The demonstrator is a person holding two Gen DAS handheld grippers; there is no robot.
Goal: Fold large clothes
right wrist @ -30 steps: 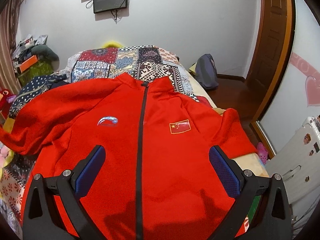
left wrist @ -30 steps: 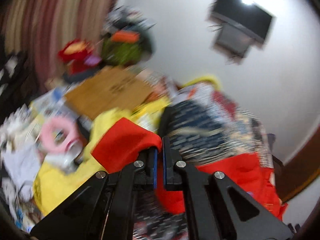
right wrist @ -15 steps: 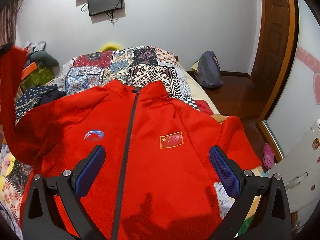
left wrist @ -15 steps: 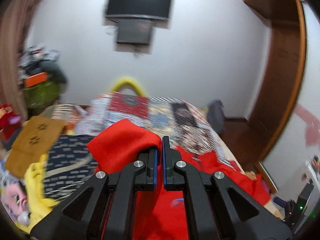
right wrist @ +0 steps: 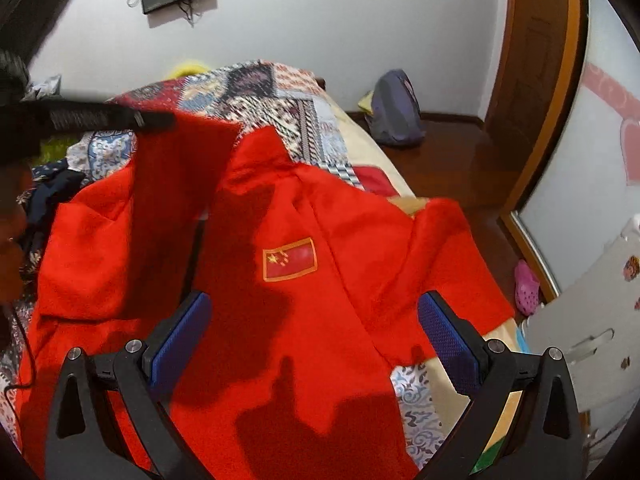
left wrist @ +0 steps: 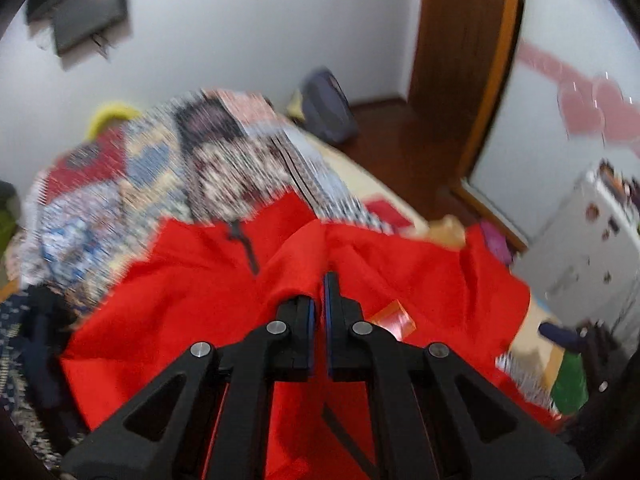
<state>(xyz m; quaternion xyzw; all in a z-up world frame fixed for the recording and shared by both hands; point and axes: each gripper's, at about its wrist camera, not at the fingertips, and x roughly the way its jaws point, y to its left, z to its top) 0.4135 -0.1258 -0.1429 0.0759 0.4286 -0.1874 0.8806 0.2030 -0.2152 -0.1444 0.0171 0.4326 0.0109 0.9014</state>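
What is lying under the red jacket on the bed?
Under the red jacket a patterned patchwork quilt shows past the collar and again near the hem. The part directly beneath the jacket is covered, so anything there is hidden.

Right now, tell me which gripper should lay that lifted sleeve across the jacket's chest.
Left. The left gripper is shut on the red sleeve, holding it raised over the jacket. The right gripper is open and empty, hovering above the chest near the flag patch.
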